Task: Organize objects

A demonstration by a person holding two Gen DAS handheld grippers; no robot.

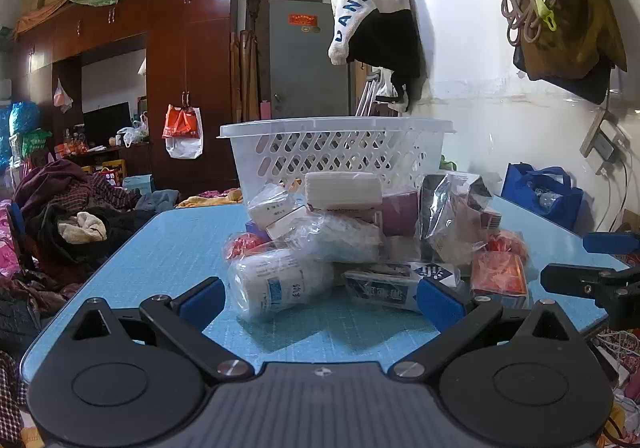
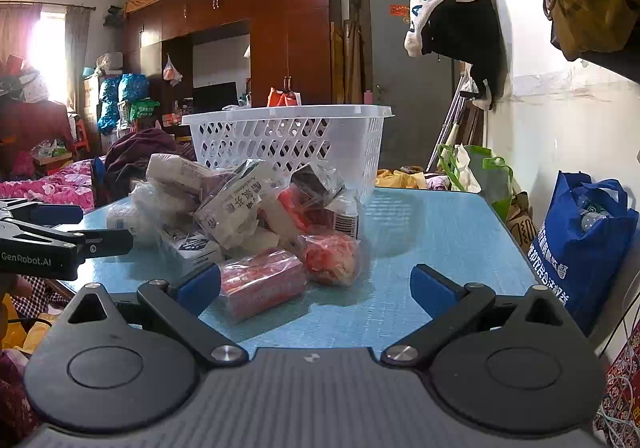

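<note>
With both tongs, left (image 1: 320, 298) and right (image 2: 316, 290), spread empty, we probably grasp the red plastic-wrapped packet (image 2: 262, 282) squarely first, then lift it clear of the white perforated plastic basket (image 2: 288, 135)'s rim

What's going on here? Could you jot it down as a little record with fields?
Setting: cluttered room, blue table
Items: pile of plastic-wrapped packages, including a white bottle and a red pack
Container: white plastic basket behind the pile; contents unclear
Left gripper: open, holding nothing, facing the white bottle
Right gripper: open, holding nothing, red pack by its left finger
Progress: sorting not yet begun
</note>
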